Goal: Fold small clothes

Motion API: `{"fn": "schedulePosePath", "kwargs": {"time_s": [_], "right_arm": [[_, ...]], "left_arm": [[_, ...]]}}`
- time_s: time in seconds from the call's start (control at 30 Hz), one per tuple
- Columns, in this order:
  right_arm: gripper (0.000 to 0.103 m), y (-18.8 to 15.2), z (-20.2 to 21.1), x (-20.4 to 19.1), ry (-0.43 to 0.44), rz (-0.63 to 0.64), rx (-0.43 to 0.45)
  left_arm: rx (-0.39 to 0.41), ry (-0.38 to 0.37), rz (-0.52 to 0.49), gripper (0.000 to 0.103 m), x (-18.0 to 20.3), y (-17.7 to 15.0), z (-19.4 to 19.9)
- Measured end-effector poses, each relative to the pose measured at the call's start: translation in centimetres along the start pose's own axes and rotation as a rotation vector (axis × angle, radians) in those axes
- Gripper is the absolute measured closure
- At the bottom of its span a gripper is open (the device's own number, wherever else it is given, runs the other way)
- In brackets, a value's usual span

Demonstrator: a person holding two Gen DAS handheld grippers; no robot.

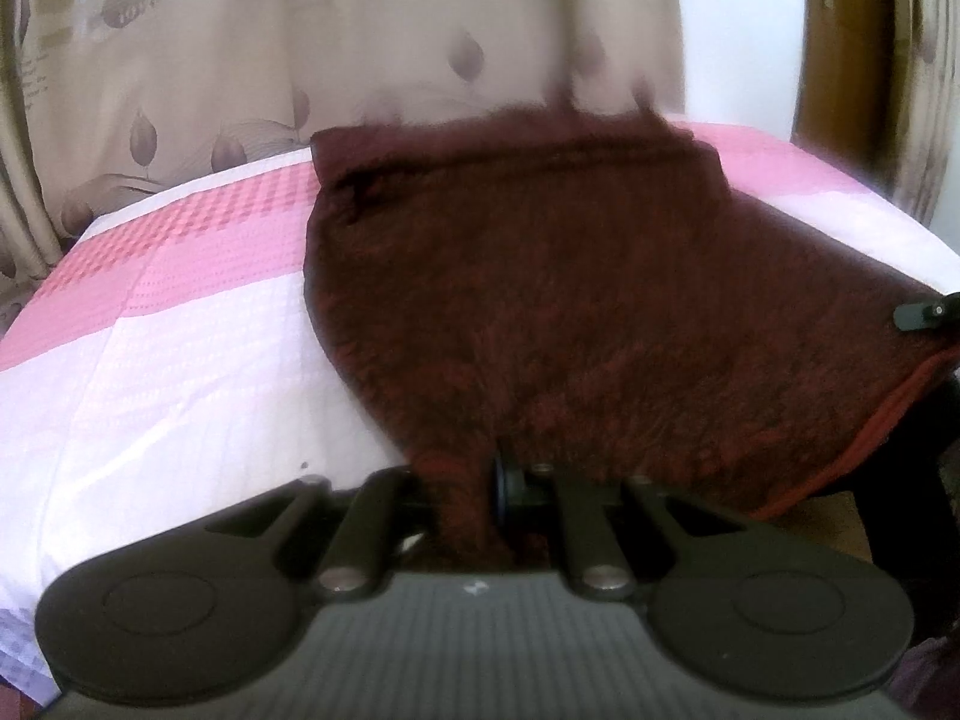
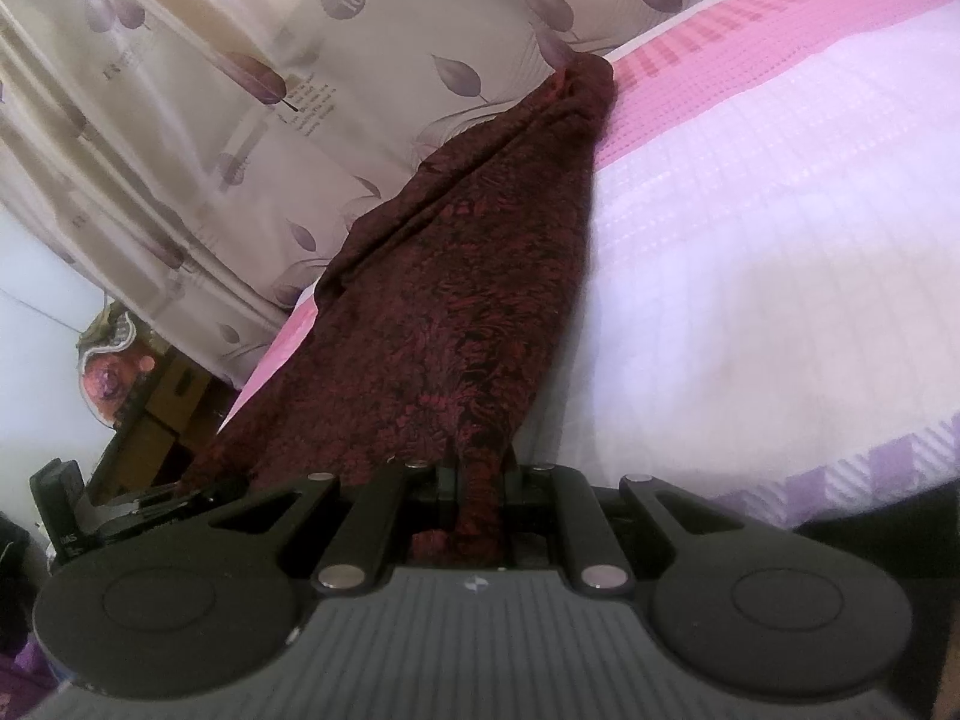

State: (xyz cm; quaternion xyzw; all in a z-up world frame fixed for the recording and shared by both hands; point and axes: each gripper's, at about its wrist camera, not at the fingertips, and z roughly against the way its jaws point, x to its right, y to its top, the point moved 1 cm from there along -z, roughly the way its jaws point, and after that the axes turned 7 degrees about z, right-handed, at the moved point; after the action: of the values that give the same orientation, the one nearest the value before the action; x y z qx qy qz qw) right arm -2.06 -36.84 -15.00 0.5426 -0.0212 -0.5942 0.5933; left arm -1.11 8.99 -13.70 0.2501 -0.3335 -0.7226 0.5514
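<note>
A dark red patterned garment (image 1: 540,276) lies spread across a bed with a pink and white cover (image 1: 150,330). My left gripper (image 1: 462,486) is shut on the garment's near edge, with cloth bunched between its jaws. In the right wrist view the same garment (image 2: 456,276) stretches away toward the curtain, creased along its left side. My right gripper (image 2: 477,480) is shut on another near corner of it. The tip of the right gripper shows at the right edge of the left wrist view (image 1: 924,312).
A beige curtain with leaf prints (image 1: 240,60) hangs behind the bed and also shows in the right wrist view (image 2: 240,90). A wooden post (image 1: 840,30) stands at the far right. Boxes and clutter (image 2: 144,396) sit beside the bed's far side.
</note>
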Motion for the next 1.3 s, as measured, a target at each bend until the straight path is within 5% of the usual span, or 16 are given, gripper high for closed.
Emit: {"fn": "schedulePosePath", "kwargs": {"time_s": [0.33, 0.73, 1.0, 1.3], "right_arm": [[0.088, -0.1, -0.1, 0.2, 0.001, -0.009, 0.01], [0.088, -0.1, -0.4, 0.8, 0.036, -0.028, 0.004], [0.088, 1.1, -0.4, 1.5, 0.079, 0.001, -0.031], [0.088, 0.2, 0.3, 1.6, 0.084, -0.029, 0.055]], "left_arm": [[0.002, -0.022, 0.007, 0.092, -0.4, 0.0, -0.2], [-0.056, -0.149, 0.178, 0.092, -3.5, 0.0, -0.7], [-0.057, -0.14, 0.196, 0.092, -2.6, 0.4, -0.8], [-0.032, -0.211, 0.248, 0.092, -4.0, 0.6, -0.3]]}}
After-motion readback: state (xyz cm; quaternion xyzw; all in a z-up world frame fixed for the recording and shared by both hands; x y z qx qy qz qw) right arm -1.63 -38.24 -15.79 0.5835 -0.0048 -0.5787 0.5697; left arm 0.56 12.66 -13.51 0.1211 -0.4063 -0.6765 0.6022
